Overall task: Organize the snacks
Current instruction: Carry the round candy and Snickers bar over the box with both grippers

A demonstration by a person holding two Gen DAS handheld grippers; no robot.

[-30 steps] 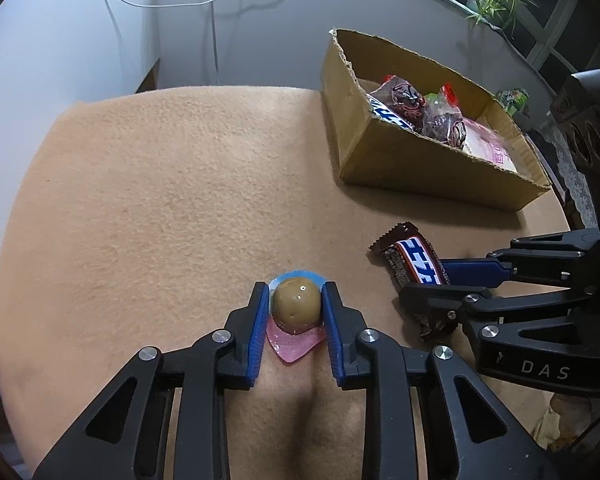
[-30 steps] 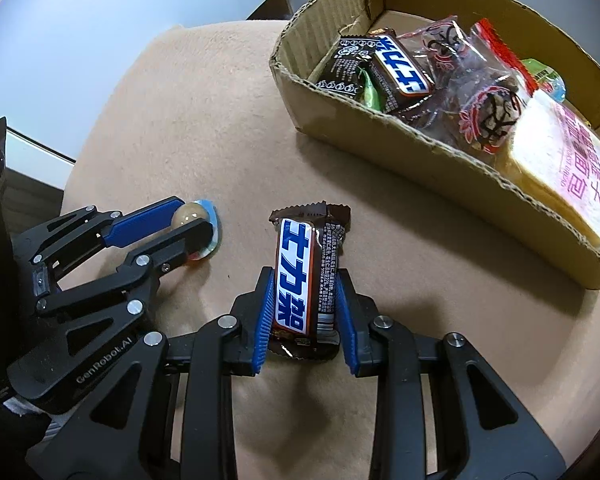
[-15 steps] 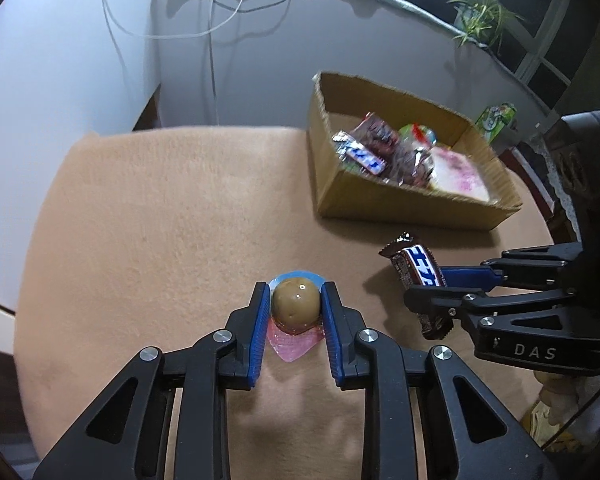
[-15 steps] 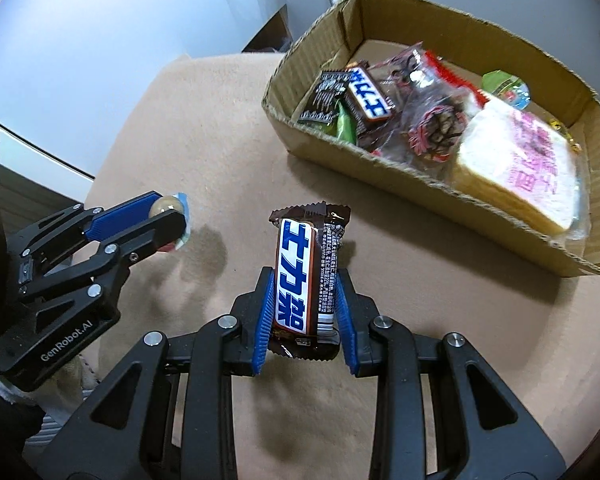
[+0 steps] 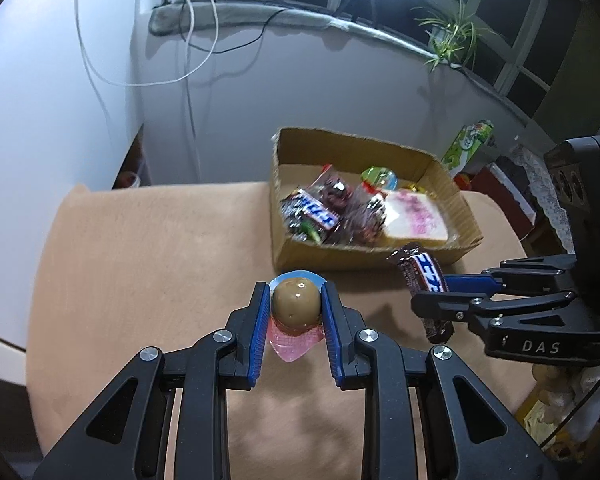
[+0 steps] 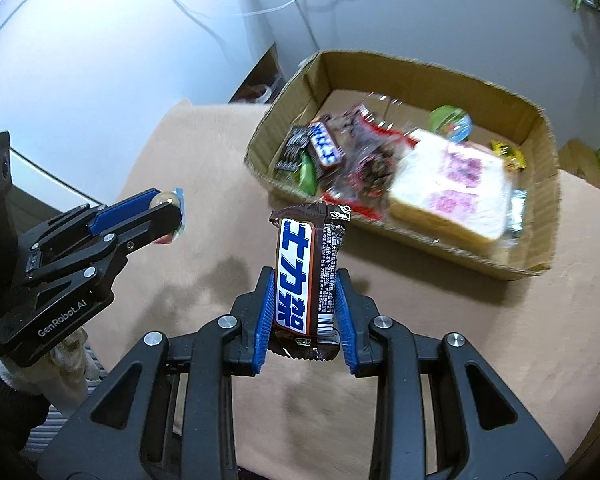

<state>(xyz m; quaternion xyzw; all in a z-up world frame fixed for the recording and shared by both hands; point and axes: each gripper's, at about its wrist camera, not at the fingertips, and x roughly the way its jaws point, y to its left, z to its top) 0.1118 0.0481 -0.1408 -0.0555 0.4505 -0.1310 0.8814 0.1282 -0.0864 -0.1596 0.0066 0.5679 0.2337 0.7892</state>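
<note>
My left gripper is shut on a round brown jelly cup with a blue rim and pink wrapper, held above the tan tablecloth. It also shows in the right wrist view. My right gripper is shut on a brown chocolate bar with a blue-and-white label, also held in the air; the bar shows in the left wrist view. The cardboard box stands beyond both grippers and holds several wrapped snacks and a bagged slice of bread.
The round table has a tan cloth and ends at a white wall with hanging cables. A green package stands behind the box. A potted plant sits on the window sill.
Both grippers have risen well above the table with their snacks still held. The box now looks farther and lower in both views.
</note>
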